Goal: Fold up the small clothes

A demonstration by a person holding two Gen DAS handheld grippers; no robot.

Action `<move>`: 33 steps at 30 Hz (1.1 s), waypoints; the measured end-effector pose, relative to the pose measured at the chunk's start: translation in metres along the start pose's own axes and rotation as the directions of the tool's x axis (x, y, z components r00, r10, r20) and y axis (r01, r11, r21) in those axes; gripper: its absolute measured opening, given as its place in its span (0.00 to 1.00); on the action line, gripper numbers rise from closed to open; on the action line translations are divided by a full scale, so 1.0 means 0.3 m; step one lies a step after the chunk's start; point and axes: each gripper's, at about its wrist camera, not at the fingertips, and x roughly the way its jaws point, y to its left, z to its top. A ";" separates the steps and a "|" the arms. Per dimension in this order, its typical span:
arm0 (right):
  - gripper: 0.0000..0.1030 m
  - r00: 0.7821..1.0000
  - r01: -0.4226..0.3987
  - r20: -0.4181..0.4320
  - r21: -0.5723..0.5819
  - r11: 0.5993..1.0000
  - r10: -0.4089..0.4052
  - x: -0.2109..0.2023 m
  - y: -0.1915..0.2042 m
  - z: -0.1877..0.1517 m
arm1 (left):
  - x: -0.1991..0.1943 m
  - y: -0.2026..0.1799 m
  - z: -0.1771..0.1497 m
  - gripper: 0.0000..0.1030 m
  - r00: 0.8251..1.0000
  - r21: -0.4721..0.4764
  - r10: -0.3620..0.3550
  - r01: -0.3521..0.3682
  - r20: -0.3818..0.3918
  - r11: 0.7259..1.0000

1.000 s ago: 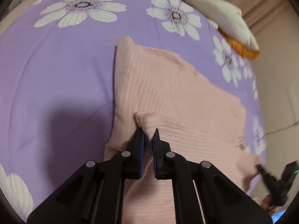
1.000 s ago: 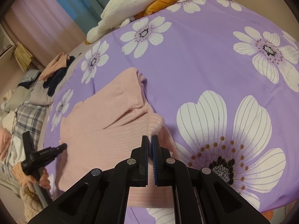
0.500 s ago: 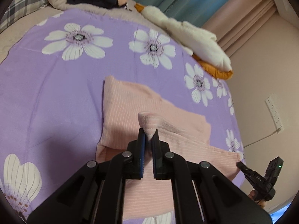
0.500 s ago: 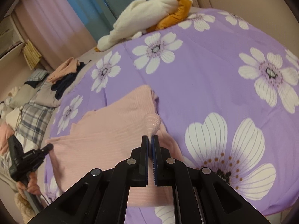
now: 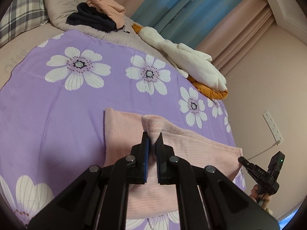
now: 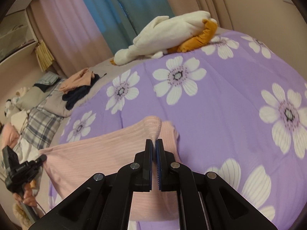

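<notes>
left gripper (image 5: 152, 140): jaws clamped on pink garment (image 5: 191, 149) corner, frame centre | right gripper (image 6: 154, 143): jaws pinching another corner, lifted | purple floral sheet (image 6: 230, 99) beneath

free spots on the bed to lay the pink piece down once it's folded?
Bare purple sheet left of the pink garment, and a wide stretch between it and the plush goose. Crowded near the pillow, under the clothes pile.
</notes>
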 end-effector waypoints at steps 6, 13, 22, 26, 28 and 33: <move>0.06 1.000 0.001 -0.025 -0.030 1.000 -0.002 0.110 0.021 0.086 | 0.090 0.048 0.069 0.05 0.999 -0.030 0.034 -0.035 -0.015 0.999; 0.06 0.993 0.041 -0.113 -0.038 0.998 -0.045 0.309 0.015 0.141 | 0.239 0.121 0.122 0.06 0.993 -0.035 0.102 -0.104 -0.054 0.994; 0.06 0.969 0.115 -0.214 -0.046 0.992 -0.123 0.547 -0.018 0.139 | 0.442 0.220 0.127 0.06 0.973 -0.037 0.186 -0.192 -0.141 0.981; 0.06 0.954 0.146 -0.261 -0.034 0.989 -0.150 0.620 -0.050 0.123 | 0.513 0.260 0.117 0.06 0.959 -0.045 0.219 -0.230 -0.180 0.972; 0.06 0.947 0.156 -0.278 -0.038 0.987 -0.160 0.648 -0.062 0.113 | 0.541 0.275 0.105 0.07 0.950 -0.038 0.237 -0.249 -0.201 0.968; 0.06 0.929 0.191 -0.318 -0.031 0.981 -0.191 0.699 -0.096 0.082 | 0.576 0.302 0.080 0.12 0.930 -0.022 0.286 -0.299 -0.230 0.954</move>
